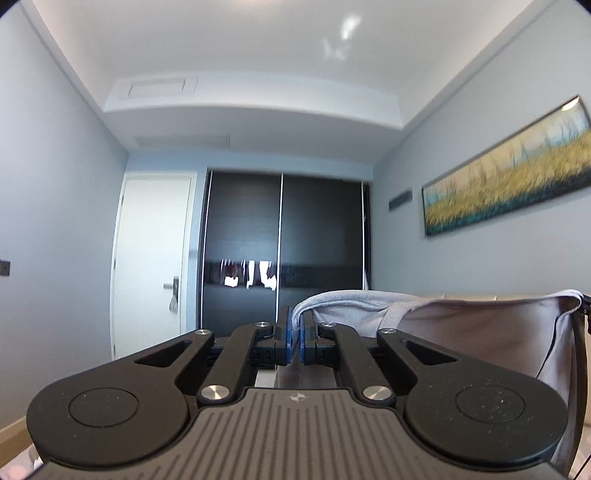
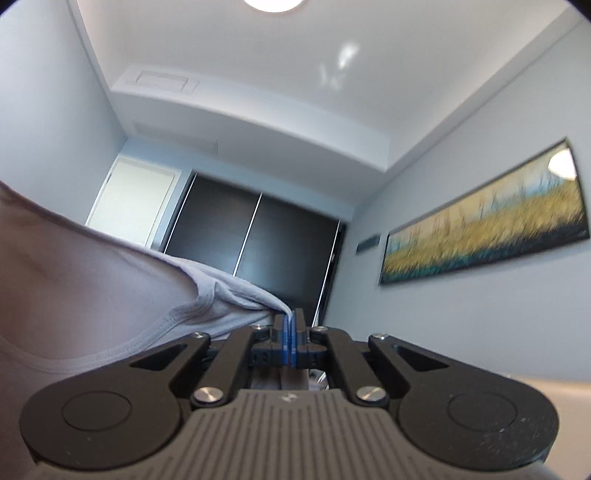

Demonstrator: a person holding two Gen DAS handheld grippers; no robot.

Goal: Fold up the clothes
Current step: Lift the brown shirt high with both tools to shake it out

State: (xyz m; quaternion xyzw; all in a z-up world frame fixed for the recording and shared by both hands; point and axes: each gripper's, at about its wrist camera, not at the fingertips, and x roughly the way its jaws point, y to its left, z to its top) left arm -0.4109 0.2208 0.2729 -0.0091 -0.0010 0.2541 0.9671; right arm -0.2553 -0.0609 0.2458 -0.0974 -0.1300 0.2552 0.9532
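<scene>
1. Left wrist view, nearest: grey ribbed body and black linkage arms of the left tongs point(image 1: 294, 338). The blue pads are drawn together with a thin edge of pale grey cloth pinched between them.
2. Same view, just past the tips: the garment point(image 1: 461, 325), a light grey knit with a stitched hem, runs from the pinch to the right. It hangs as a raised sheet, its top edge sagging a little, and its far corner reaches the right border of the view, where a dark bit of hardware shows; too little of that is visible to name it.
3. Right wrist view, nearest: the right tongs point(image 2: 292, 341) have their blue pads pressed shut on a pointed corner of the same garment point(image 2: 110, 291). The cloth fans out to the left and fills the lower left of the view; a curved seamed edge crosses it.
4. Both pairs of tongs grip the garment, which is held up in the air between them. No bed or surface can be made out beneath it.
5. Middle distance: pale, blurred shape low at the right in the right wrist view; cannot tell what it is.
6. Far: dark sliding wardrobe point(image 1: 284, 251) on the end wall, with bright reflections in its glossy band. White door point(image 1: 153, 258) with a metal handle stands just left of it.
7. Far, right wall: long framed painting point(image 1: 513, 173) of yellow reeds over teal; small dark plate nearer the wardrobe.
8. Overhead: white ceiling with a stepped bulkhead and vents; round ceiling light point(image 2: 275, 4) at the top edge of the right wrist view.
</scene>
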